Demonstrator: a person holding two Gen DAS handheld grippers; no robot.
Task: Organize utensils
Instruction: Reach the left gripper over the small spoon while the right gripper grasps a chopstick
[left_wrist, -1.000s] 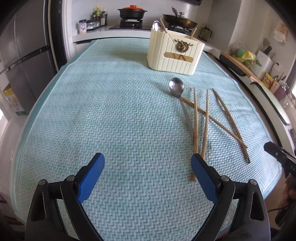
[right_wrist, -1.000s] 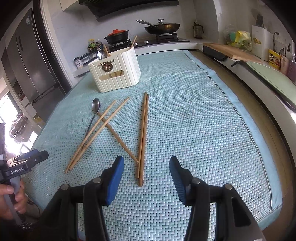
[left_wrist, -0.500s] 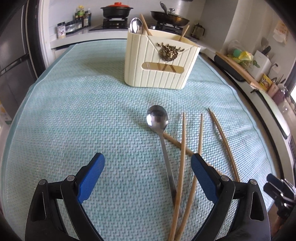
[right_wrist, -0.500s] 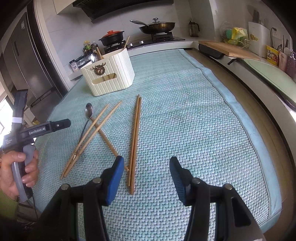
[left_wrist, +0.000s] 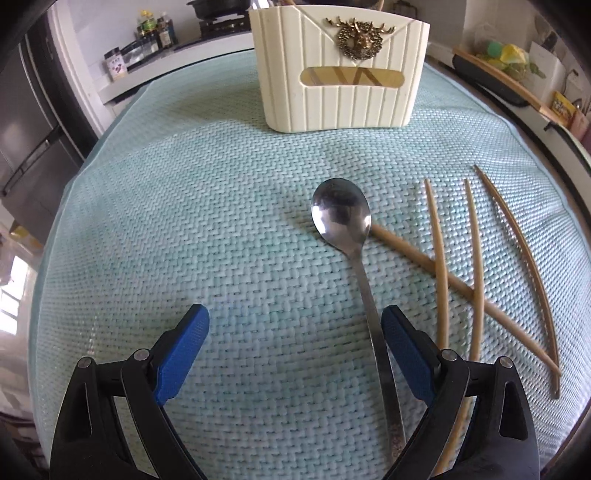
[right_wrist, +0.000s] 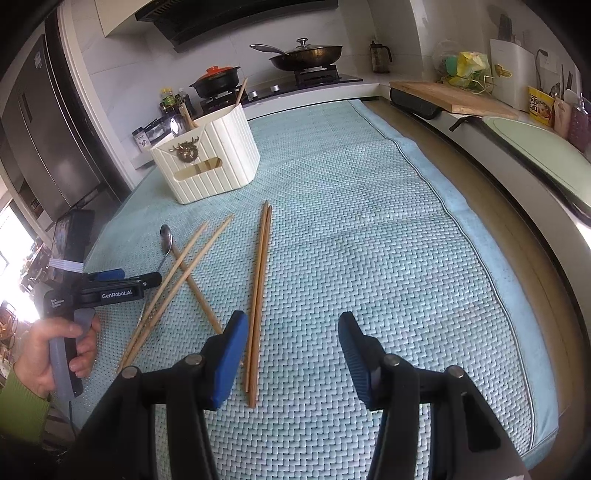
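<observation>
Left gripper (left_wrist: 293, 328) gapes wide, empty, over spoon (left_wrist: 341, 214) handle | right gripper (right_wrist: 291, 345) half open, empty, beside 2 paired chopsticks (right_wrist: 260, 280) | holder (right_wrist: 207, 162) stands behind on mat (right_wrist: 369, 240)

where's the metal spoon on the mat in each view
Left wrist: the spoon lies centre, bowl toward the holder, handle running down beside the right blue pad of the open left claw.
Right wrist: far left, small, its handle passing under the chopsticks.
Shared landmark: the cream utensil holder.
</observation>
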